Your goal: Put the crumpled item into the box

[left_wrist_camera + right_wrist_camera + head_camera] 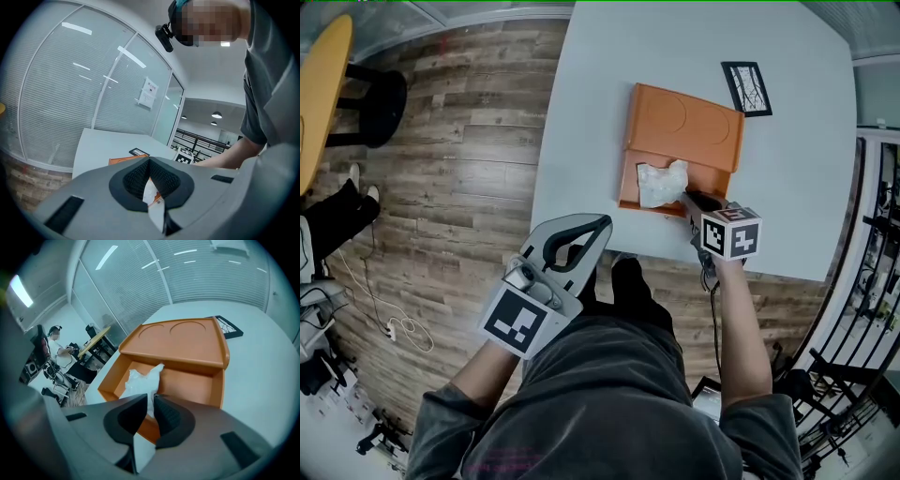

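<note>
Right gripper (151,401) closed on an edge of the white crumpled item (143,379), item lying inside the orange box (190,386) on the surface (262,371), left gripper (149,162) closed and empty, well apart.

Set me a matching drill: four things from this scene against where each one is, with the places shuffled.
Things:
1. crumpled white paper
2. black-framed picture
3. left gripper
4. right gripper

Places:
A. off the table, over the person's lap
B. at the orange box's near edge
C. on the table, past the box's far corner
D. inside the box

Pairs: 1-D, 2-C, 3-A, 4-B
</note>
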`<move>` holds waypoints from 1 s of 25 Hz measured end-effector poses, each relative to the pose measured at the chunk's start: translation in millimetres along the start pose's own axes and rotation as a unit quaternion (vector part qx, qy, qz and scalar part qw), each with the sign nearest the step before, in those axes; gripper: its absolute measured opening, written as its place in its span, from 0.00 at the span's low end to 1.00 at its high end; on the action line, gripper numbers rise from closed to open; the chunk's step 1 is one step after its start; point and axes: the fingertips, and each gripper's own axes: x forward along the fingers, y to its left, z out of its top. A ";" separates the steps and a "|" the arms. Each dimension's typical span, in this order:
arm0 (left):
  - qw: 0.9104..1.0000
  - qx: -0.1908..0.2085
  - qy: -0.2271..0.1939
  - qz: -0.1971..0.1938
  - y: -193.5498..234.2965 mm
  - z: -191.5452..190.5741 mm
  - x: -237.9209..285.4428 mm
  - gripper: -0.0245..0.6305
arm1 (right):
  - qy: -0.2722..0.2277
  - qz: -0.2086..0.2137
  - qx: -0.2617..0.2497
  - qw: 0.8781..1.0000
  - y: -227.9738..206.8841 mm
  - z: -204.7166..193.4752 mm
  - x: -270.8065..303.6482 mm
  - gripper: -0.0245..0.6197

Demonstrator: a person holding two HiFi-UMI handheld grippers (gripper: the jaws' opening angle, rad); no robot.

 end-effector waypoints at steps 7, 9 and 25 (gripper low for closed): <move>1.000 0.012 -0.002 -0.005 -8.0 9.2 -0.3 0.06 | -0.014 0.004 0.000 1.000 4.4 4.5 -12.4 0.17; 1.000 0.016 -0.003 -0.007 -10.5 12.4 0.9 0.06 | -0.024 0.005 -0.002 1.000 5.9 8.4 -18.7 0.17; 0.998 0.055 -0.016 -0.013 -38.1 42.9 7.6 0.06 | -0.107 0.013 -0.029 0.994 24.8 35.5 -80.5 0.14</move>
